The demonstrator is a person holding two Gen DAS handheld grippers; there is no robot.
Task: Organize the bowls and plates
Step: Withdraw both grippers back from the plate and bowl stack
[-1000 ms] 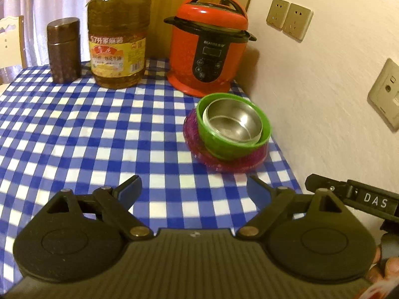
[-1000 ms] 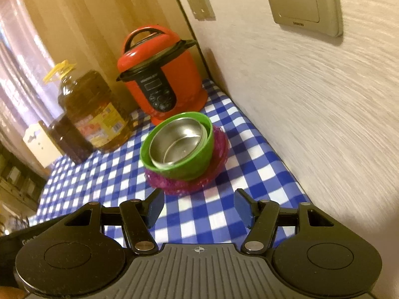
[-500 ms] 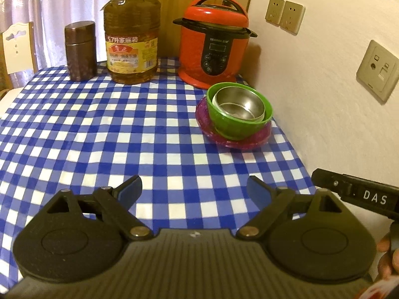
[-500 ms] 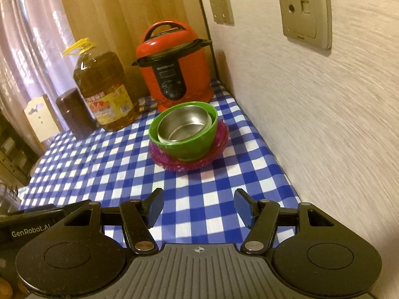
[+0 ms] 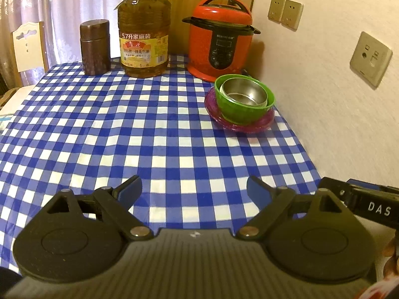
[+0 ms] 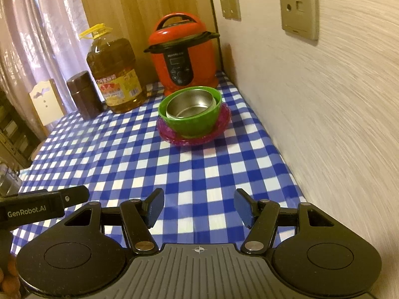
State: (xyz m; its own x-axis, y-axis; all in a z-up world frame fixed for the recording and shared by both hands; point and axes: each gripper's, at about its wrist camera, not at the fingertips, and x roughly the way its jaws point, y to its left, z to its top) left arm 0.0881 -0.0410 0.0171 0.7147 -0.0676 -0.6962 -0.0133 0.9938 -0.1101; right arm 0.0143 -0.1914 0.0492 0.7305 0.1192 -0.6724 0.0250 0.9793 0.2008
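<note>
- Surface (image 5: 154, 134): flat, covered by a smooth blue-and-white checked cloth, its right edge running along a textured pale wall (image 6: 336, 114) that carries plastic socket plates.
- My left hand-held gripper (image 5: 194, 189): jaws spread wide, blue pads facing each other over bare cloth, nothing between them, touching nothing. Black ribbed body with round matte hubs.
- My right hand-held gripper (image 6: 199, 207): jaws spread to a moderate gap, blue pads apart, holding nothing, above bare cloth. In the left wrist view its black finger, lettered "DAS", shows at the lower right, just beside my left one.
- Oil bottle (image 5: 144, 35): large clear plastic jug of amber oil, yellow cap and handle, yellow paper label, at the far edge of the surface.
- Pressure cooker (image 5: 220, 38): glossy red, rounded body, black rim and control panel, looped lid handle, in the far corner by the wall.
- Brown canister (image 5: 95, 47): upright lidded cylinder with a patterned finish, left of the bottle.
- Magenta plate (image 5: 259, 124): translucent, ribbed rim, lying flat near the wall, just in front of the cooker, well apart from both grippers.
- Green bowl (image 5: 245, 111): smooth opaque plastic, round, upright on the plate.
- Steel bowl (image 5: 243, 93): polished metal, nested inside the green bowl, slightly tilted.
</note>
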